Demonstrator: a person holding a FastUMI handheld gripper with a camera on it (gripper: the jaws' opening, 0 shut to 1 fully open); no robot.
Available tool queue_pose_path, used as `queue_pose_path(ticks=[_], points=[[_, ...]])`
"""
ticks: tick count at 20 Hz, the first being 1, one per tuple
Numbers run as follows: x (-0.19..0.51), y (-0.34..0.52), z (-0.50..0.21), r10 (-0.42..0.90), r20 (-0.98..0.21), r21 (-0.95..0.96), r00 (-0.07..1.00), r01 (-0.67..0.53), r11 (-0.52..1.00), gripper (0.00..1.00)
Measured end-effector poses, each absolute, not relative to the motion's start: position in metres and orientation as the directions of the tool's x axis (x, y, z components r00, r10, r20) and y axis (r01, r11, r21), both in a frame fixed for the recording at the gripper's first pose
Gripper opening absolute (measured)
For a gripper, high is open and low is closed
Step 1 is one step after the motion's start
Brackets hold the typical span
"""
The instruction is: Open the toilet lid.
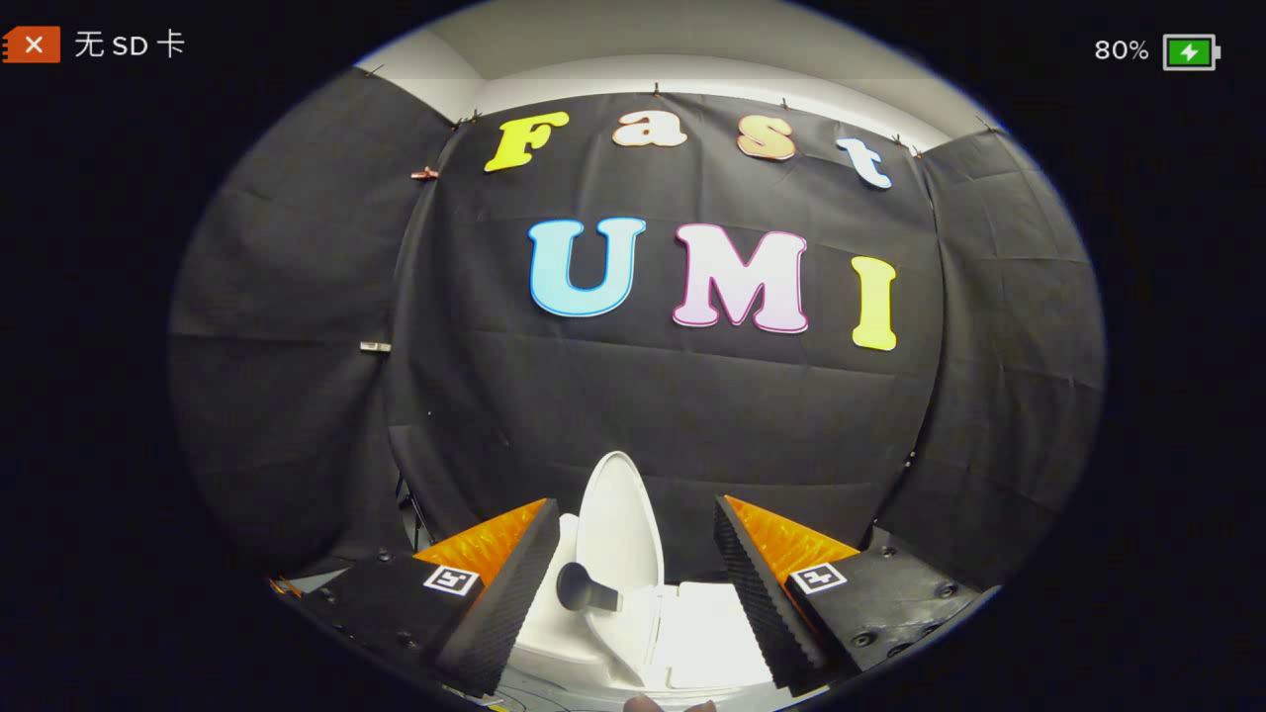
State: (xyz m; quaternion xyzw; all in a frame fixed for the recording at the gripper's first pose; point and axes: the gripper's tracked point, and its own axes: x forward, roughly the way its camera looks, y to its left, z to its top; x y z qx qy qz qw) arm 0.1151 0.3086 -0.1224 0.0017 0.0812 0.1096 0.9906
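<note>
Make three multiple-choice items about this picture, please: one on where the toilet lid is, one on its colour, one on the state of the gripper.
1. Where is the toilet lid relative to the gripper?
A. Between its two fingers, just ahead
B. Far off to one side of both fingers
C. Clamped flat under one finger

2. What colour is the lid?
A. Black
B. White
C. Blue

3. What state is the gripper in?
A. Shut on the lid
B. Shut on nothing
C. Open, fingers apart

Answers: 1 A, the raised lid stands in the gap between the fingers. 2 B, it is white like the toilet tank. 3 C, a wide gap separates the fingers and neither presses on the lid.
</note>
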Motion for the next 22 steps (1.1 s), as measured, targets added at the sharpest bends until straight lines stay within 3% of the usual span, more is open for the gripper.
queue_pose_path(ticks=[22], points=[[0.103, 0.125, -0.049, 0.094, -0.076, 0.041, 0.993, -0.091, 0.995, 0.98]])
